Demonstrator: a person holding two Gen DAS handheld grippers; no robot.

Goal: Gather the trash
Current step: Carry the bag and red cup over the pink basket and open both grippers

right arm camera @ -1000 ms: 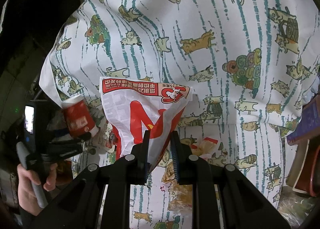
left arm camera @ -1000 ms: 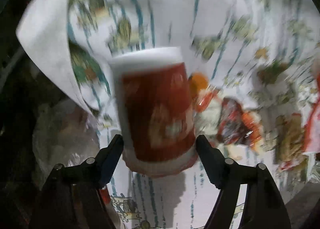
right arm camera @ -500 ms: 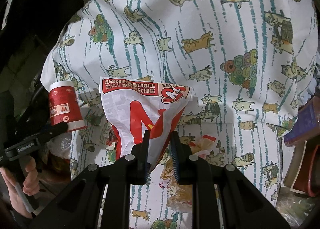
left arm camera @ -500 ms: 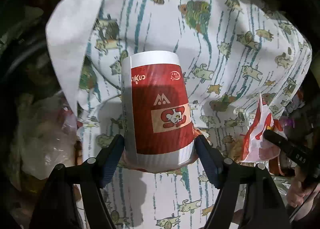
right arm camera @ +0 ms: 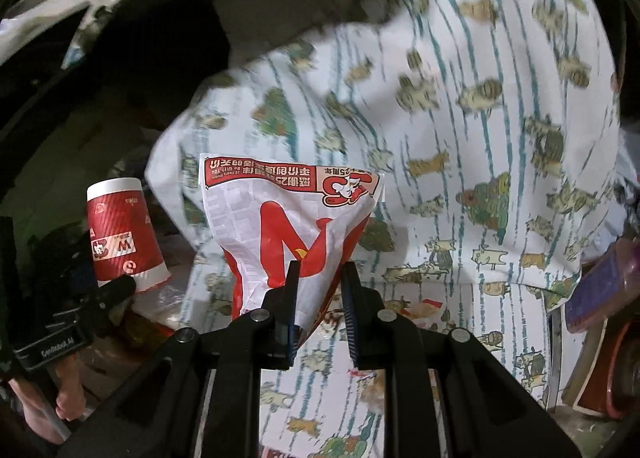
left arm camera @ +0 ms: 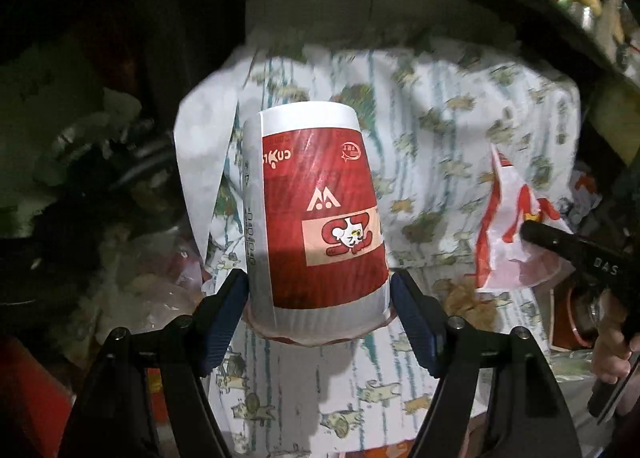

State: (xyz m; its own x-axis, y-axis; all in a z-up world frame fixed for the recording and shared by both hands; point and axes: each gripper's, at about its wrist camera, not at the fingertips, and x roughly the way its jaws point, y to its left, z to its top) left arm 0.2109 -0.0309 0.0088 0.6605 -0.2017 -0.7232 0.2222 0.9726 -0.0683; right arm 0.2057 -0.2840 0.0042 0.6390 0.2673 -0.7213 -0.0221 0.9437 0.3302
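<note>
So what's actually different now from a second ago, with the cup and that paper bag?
The left gripper has carried the red paper cup up and off to the left, away from the patterned tablecloth, toward the dark clutter beside the table. The right gripper has lifted too. Both grips are unchanged: the cup stays clamped upside down, the paper bag stays pinched.

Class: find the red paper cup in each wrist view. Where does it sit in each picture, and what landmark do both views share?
Left wrist: the cup fills the centre, upside down, gripped between the left tongs.
Right wrist: the cup is small at the left edge.
Shared landmark: the cat-print cloth behind it.
</note>
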